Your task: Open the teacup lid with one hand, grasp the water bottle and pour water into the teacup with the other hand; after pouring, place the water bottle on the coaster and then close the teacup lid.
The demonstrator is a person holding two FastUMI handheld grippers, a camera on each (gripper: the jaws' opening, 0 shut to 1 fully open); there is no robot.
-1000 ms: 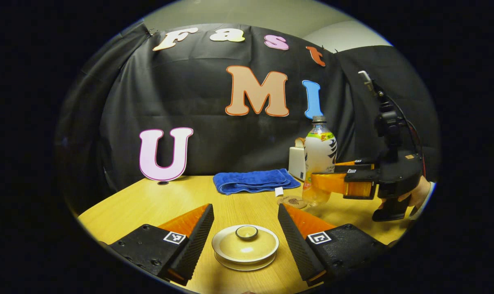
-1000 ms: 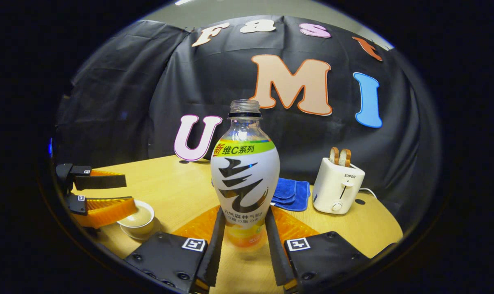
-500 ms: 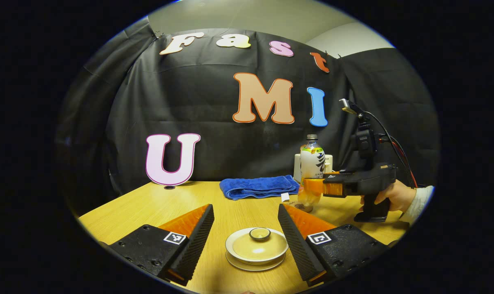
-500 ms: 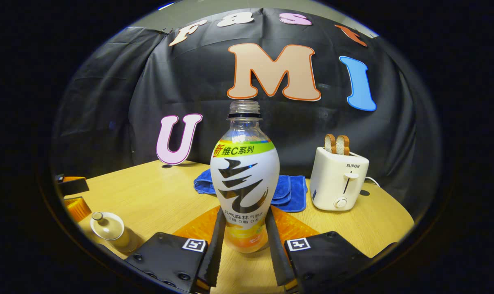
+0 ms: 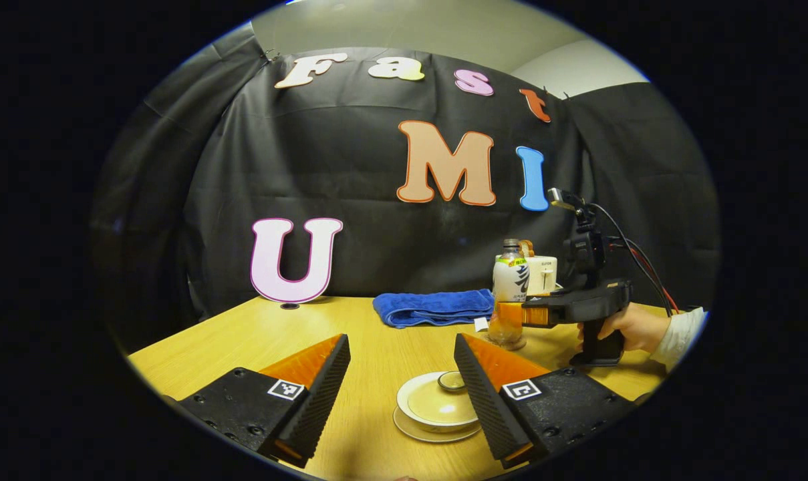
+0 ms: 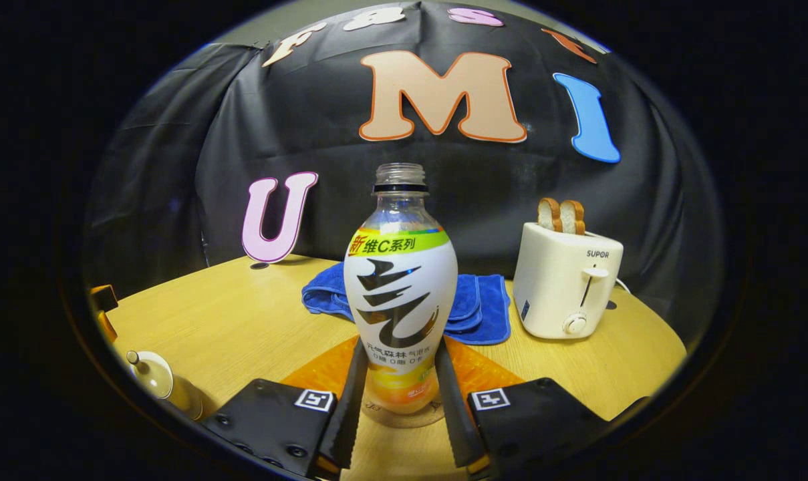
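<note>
The clear water bottle, capless with a white label, stands upright with its base on the round coaster. My right gripper is shut on the bottle's lower body. In the left gripper view, that right gripper and the bottle are far right, held by a hand. The cream teacup, lid on and on its saucer, sits near my left gripper, which is open and holds nothing. The gripper's right finger hides the cup's right edge. The teacup also shows low on the left.
A folded blue towel lies at the back of the wooden table. A white toaster with two bread slices stands right of the bottle. The black cloth wall closes off the back.
The right gripper carried the bottle farther back and lowered it onto the coaster. My left gripper drew back and leftward from the lidded teacup, which now sits toward its right finger.
</note>
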